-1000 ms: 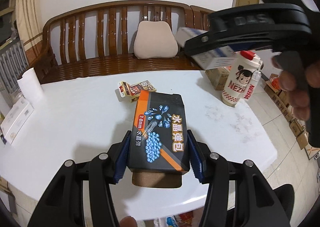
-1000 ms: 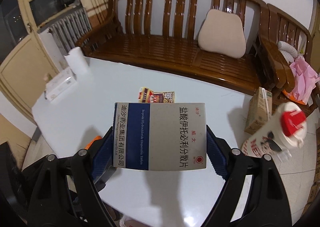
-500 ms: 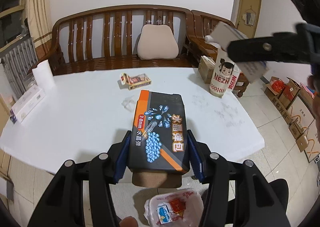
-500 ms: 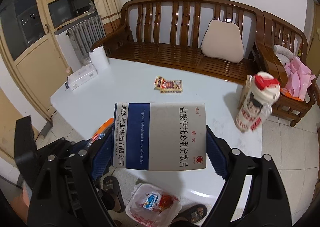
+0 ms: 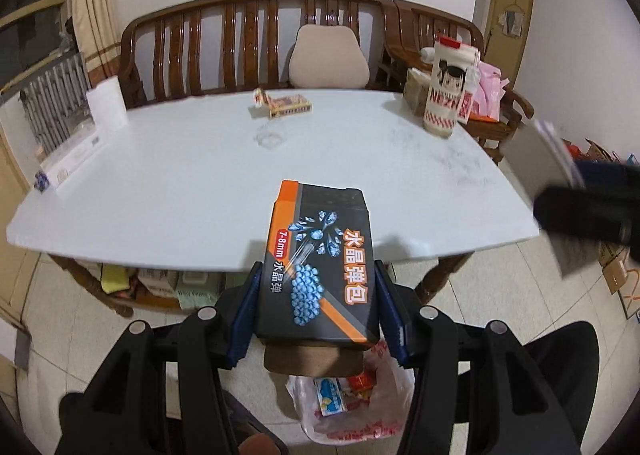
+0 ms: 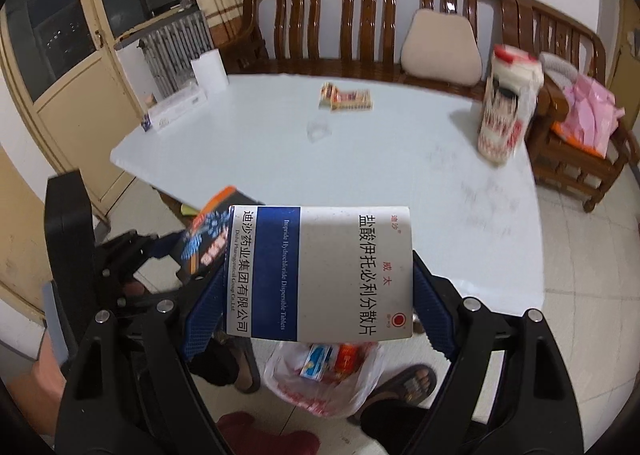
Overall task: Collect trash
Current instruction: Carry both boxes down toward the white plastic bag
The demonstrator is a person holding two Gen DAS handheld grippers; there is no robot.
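— Since both claws are full, tell me how they've got hold. Start at the left gripper (image 5: 318, 305).

— Its blue pads are closed against the two long sides of a black-and-orange box (image 5: 320, 255), gripped at the near end, so most of the box sticks out forward past the fingertips. Straight beneath the claw sits a white plastic bag (image 5: 356, 403) on the floor, with wrappers already in it.

— And the right gripper (image 6: 318, 307)?

— Same story: pads pinched on the side edges of a grey-and-blue medicine carton (image 6: 320, 275), held flat. The bag (image 6: 320, 379) lies just below and ahead of it, between somebody's sandalled feet.

— Will those boxes behave?

— I'd guess both are thin cardboard, light, probably empty; stiff along the edges but easy to crush on the broad faces. Edge holds like these look right.

— Anything beyond?

— Farther out, on the white table (image 5: 180, 183), lies a small red-and-yellow pack (image 5: 284, 105), with a tall printed cup (image 5: 444, 89) off to the right.
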